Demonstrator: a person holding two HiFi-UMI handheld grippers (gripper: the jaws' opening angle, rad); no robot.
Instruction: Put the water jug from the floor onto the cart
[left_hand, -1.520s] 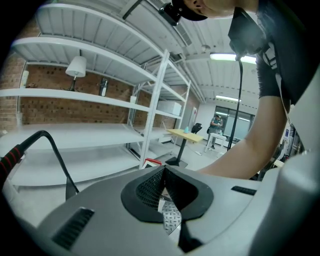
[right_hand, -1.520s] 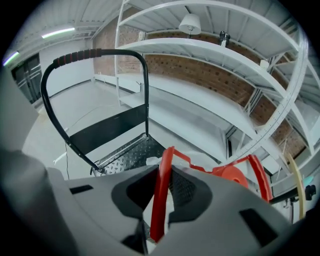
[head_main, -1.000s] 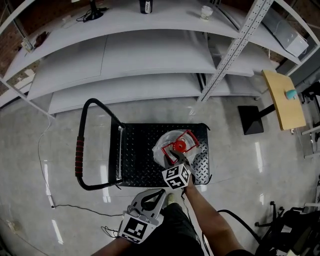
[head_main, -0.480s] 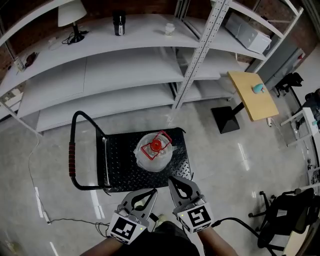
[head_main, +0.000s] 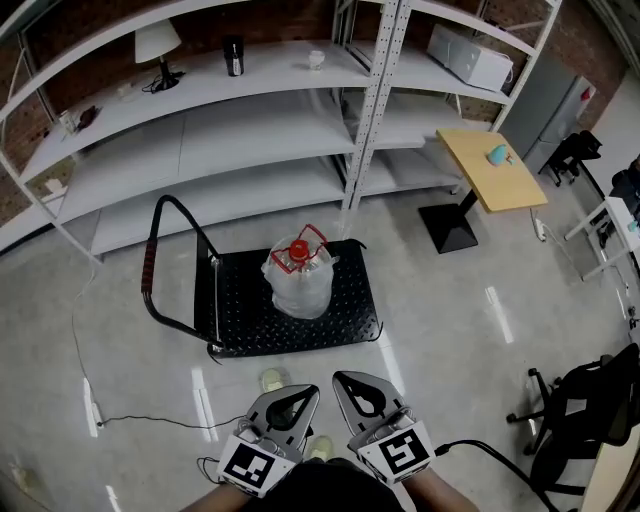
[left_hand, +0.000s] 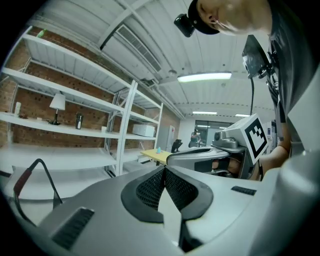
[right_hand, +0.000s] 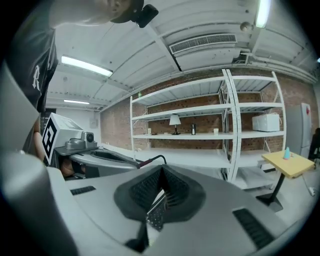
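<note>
You have let go: your right gripper (head_main: 348, 382) is off the water jug (head_main: 298, 275) and drawn back beside your left gripper (head_main: 305, 395), both with jaws closed on nothing. The jug stands upright on the cart (head_main: 345, 312), so placement looks complete.

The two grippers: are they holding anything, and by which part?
Nothing. Left gripper and right gripper are both shut and empty; the water jug stands on the cart.
</note>
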